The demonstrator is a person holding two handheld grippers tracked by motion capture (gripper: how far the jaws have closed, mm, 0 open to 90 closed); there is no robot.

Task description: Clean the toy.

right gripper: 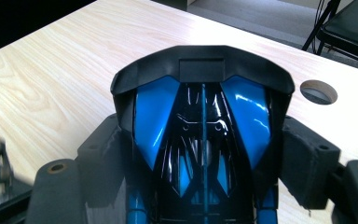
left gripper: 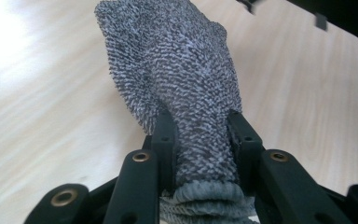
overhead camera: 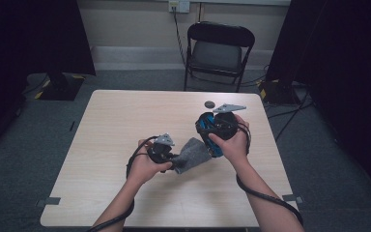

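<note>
High view first: left tool (overhead camera: 170, 159) sits low over the table (overhead camera: 125, 125), pinching a grey knit cloth (overhead camera: 193, 153) by one end, cloth fanning out twd the right tool (overhead camera: 216, 140). Right tool is up off the table w/ a blue-and-black toy car (overhead camera: 211, 131) clamped in it, car tilted, its long axis running roughly from near the hand up and away, lower end just beside the cloth's far edge, maybe touching, can't tell. Small dark round thing (overhead camera: 209, 104) lies beyond on the table; folding chair (overhead camera: 220, 50) behind. Left gripper view: jaws pressed in on the cloth (left gripper: 177, 88), rolled hem bunched below the pads, rest of the fabric standing straight out ahead of the tool, long axis in line w/ the jaws, free end hanging over bare table. Right gripper view: jaws stand wide but gripping the car (right gripper: 203, 135) by its flanks, pads tight on both sides; car's long axis runs along the jaws, black spoiler-like end pointing away from the camera, glossy blue panels facing up. Round hole in the table (right gripper: 319, 91) off to the right. Progress, my read: both pickups done, cloth and car in hand and brought together, looks like a wipe-down. Wiping itself seems barely begun or abt to start; most of the bodywork left to cover.
</note>
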